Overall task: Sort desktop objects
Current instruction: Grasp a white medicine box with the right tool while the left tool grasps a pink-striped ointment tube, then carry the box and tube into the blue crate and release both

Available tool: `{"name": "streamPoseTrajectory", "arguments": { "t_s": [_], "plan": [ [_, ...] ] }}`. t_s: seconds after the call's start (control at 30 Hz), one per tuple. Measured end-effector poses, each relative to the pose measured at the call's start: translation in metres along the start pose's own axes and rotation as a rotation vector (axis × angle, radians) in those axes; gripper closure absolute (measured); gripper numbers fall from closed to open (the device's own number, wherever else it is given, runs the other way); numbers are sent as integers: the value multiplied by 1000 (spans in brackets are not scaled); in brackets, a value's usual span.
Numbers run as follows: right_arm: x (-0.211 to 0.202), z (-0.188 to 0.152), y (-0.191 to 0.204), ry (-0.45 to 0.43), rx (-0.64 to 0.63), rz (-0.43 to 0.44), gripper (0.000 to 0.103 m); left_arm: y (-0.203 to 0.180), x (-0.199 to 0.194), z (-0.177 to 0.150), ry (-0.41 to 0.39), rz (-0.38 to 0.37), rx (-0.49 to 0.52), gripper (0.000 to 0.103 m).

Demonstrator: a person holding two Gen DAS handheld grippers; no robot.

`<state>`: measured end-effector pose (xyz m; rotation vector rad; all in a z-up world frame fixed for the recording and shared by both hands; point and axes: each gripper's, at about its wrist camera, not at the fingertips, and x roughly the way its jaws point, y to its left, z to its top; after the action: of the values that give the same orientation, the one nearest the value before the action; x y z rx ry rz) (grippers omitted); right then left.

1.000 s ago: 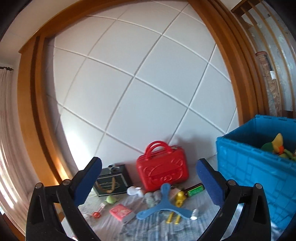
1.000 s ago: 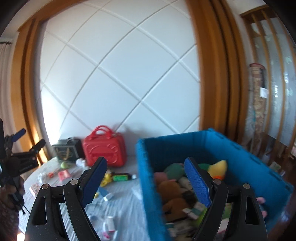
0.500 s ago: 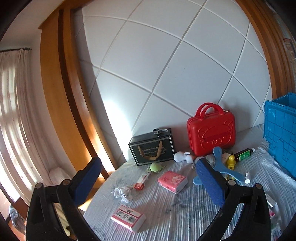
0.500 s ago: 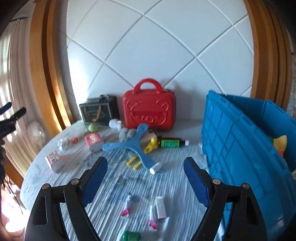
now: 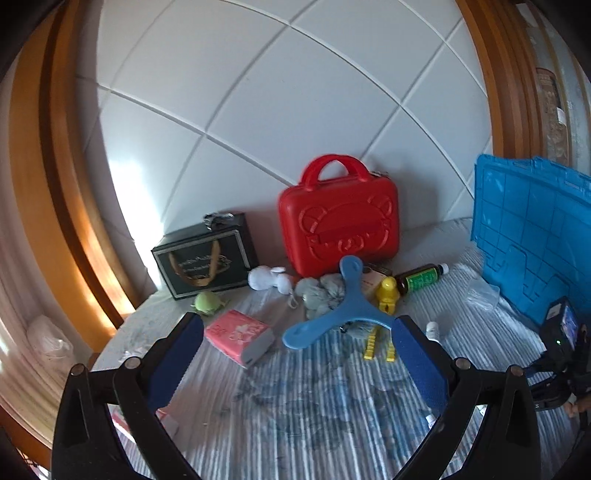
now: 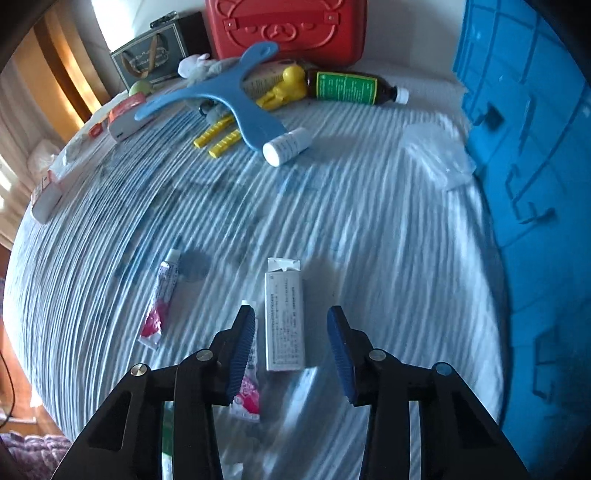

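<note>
Right gripper [image 6: 291,334] pointing down at white carton [image 6: 284,319] on striped surface [image 6: 369,229]; fingers [image 6: 243,347] just narrowed, carton between them, untouched. Pink tube [image 6: 248,391] partly under left pad. Left gripper [image 5: 299,354] wide open, empty, short of blue boomerang [image 5: 334,304].

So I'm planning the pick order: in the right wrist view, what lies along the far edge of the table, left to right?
Dark gift box with ribbon handles → red hard-shell case with embossed bear → dark brown bottle with green label → blue plastic crate.
</note>
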<state>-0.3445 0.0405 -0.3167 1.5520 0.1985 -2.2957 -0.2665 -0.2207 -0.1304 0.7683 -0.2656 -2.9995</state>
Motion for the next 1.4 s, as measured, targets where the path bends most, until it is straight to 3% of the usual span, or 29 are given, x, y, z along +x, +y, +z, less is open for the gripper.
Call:
{"name": "streamPoseTrajectory", "arguments": {
  "t_s": [0.13, 0.2, 0.37, 0.47, 0.53, 0.63, 0.67, 0.83, 0.93, 0.97, 1.2, 1.4],
  "plan": [
    [27, 8, -1, 51, -28, 32, 66, -43, 39, -35, 115, -88, 65, 0],
    [39, 11, -5, 79, -32, 40, 75, -66, 54, -56, 185, -135, 100, 0],
    [40, 13, 3, 50, -122, -1, 76, -116, 85, -105, 330, -232, 110, 0],
    [36, 12, -2, 25, -101, 15, 76, -134, 93, -125, 371, -243, 85, 0],
    [30, 12, -6, 3, -82, 24, 76, -144, 98, -135, 416, -261, 81, 7],
    [21, 13, -10, -15, -73, 33, 76, -158, 105, -150, 446, -227, 118, 18],
    [16, 12, -12, -24, -70, 37, 76, -161, 108, -155, 461, -227, 116, 31],
    [3, 16, -15, -67, -62, 62, 76, -155, 108, -158, 467, -260, 38, 45],
    [-3, 19, -15, -89, -48, 76, 76, -160, 103, -157, 491, -309, 32, 80],
    [-5, 21, -16, -97, -43, 82, 76, -163, 99, -158, 503, -329, 51, 83],
    [-17, 21, -16, -127, -15, 83, 76, -143, 90, -164, 542, -403, 19, 86],
    [-47, 23, -10, -190, -7, 72, 76, -132, 64, -137, 427, -374, 92, 86]
  ]
}}
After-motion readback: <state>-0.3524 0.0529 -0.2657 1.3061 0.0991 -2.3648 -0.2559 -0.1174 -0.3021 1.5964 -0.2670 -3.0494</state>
